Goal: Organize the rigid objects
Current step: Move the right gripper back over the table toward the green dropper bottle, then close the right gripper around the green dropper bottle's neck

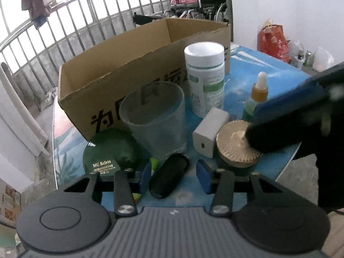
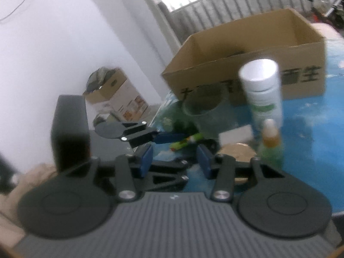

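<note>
Our left gripper [image 1: 173, 176] has its blue pads spread on either side of a small black oval case [image 1: 168, 175]. The near pad [image 1: 144, 177] is almost against it, while the far one stands clear, so nothing is pinched yet. The case lies flat on the blue table [image 1: 240, 83], just in front of the clear cup [image 1: 154, 119] and beside the green round tin [image 1: 110, 150]. If the pads bite off-centre, we judge the rounded case could squirt out and knock the cup. Our right gripper [image 2: 175, 161], pads parted and empty, hovers over the gold-lidded jar [image 1: 236, 144]. The white adapter [image 1: 209, 132] and dropper bottle [image 1: 258, 94] stand close by, so a sideways nudge could tip them. The cardboard box [image 1: 137, 64] waits behind.
</note>
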